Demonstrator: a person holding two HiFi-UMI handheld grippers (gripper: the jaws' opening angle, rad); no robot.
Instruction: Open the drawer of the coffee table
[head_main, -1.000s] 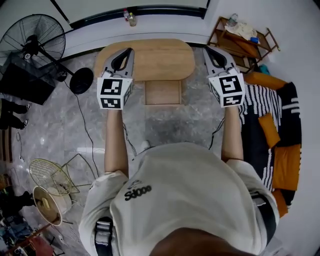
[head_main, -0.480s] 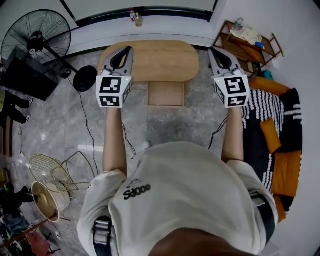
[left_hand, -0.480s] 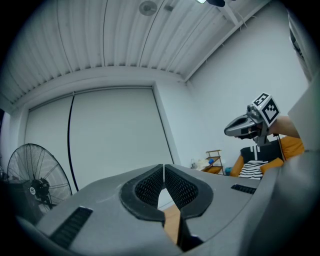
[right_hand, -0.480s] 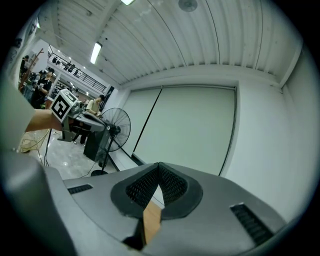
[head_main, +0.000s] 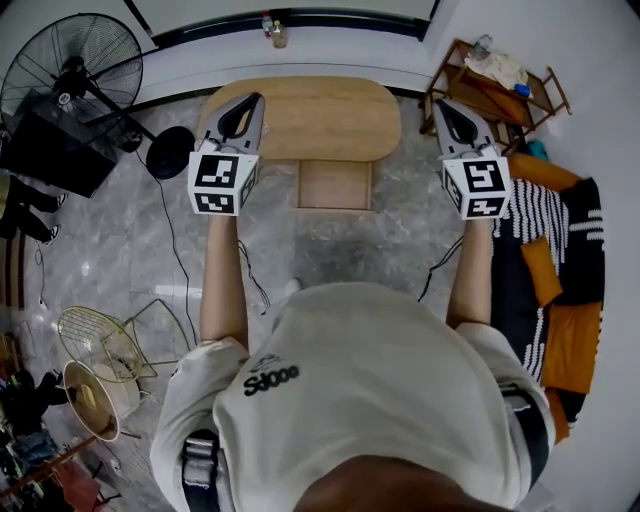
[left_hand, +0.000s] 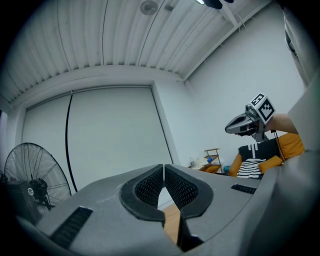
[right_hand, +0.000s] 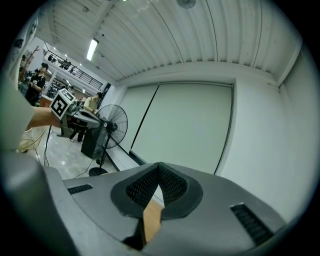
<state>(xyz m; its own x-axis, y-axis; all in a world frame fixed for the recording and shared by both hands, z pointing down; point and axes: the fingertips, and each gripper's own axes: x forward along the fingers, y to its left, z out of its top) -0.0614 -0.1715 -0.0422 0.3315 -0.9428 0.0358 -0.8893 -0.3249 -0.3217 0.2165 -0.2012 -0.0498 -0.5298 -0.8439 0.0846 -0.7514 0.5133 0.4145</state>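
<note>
Both claws empty, drawer looks out

At left our left gripper (head_main: 258, 99) hovers pressed together over the oval light-wood coffee table (head_main: 320, 110). At centre its wooden drawer (head_main: 335, 185) juts toward us, seemingly open. At right our right gripper (head_main: 441, 103) is likewise closed.

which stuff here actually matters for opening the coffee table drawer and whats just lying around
For the job: coffee table; drawer at its near edge; left tool and right tool, both shut, empty.

Lying about: standing fan; wire fan guard; sofa; wooden rack; bottles.
</note>
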